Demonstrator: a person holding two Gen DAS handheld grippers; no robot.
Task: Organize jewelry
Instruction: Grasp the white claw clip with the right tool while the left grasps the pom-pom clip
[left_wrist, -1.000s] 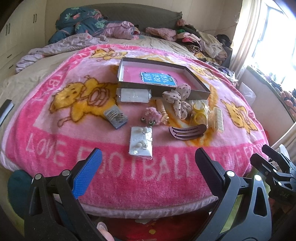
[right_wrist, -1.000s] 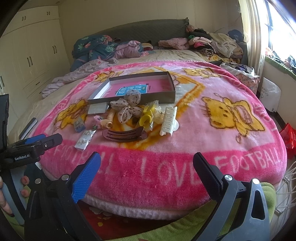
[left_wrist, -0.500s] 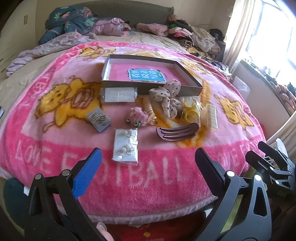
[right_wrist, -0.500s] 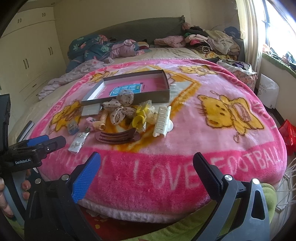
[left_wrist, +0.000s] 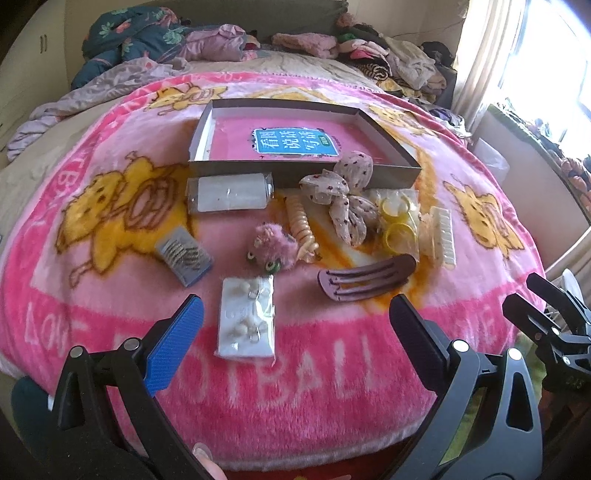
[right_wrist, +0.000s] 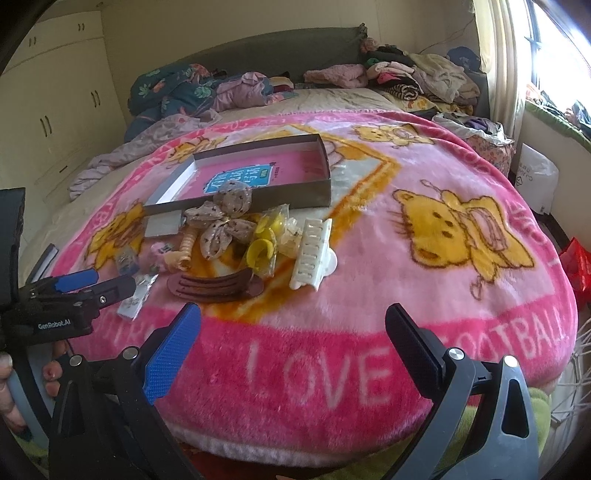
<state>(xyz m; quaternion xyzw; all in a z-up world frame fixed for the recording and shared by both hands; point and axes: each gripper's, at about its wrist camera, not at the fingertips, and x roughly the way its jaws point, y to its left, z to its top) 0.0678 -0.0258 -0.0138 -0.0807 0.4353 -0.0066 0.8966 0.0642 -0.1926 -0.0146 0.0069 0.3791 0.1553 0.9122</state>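
Note:
A shallow grey box (left_wrist: 236, 171) (right_wrist: 295, 195) with a pink floor lies on a pink blanket (left_wrist: 332, 362). In front of it are scattered hair and jewelry pieces: a white earring card (left_wrist: 246, 319), a brown claw clip (left_wrist: 367, 278) (right_wrist: 216, 286), a white claw clip (left_wrist: 441, 230) (right_wrist: 312, 247), a spotted bow (left_wrist: 343, 197) (right_wrist: 221, 221), yellow rings in a bag (left_wrist: 399, 225) (right_wrist: 264, 247), a pink fuzzy clip (left_wrist: 271, 249), a spiral tie (left_wrist: 301, 229), a grey hairpin card (left_wrist: 183, 255) and a clear packet (left_wrist: 229, 192). My left gripper (left_wrist: 295, 328) hangs open just short of the earring card. My right gripper (right_wrist: 291, 336) is open over the blanket's front edge.
Piles of clothes (right_wrist: 406, 74) and bedding (left_wrist: 147, 37) lie at the head of the bed. White wardrobes (right_wrist: 55, 92) stand on the left, a bright window (left_wrist: 535, 74) on the right. A hand's fingers (right_wrist: 14, 373) hold the left tool. A red bag (right_wrist: 576, 266) sits on the floor.
Both grippers have moved forward and closer to the bed, so the box and the scattered pieces look larger. Both stay open and nothing on the blanket has moved.

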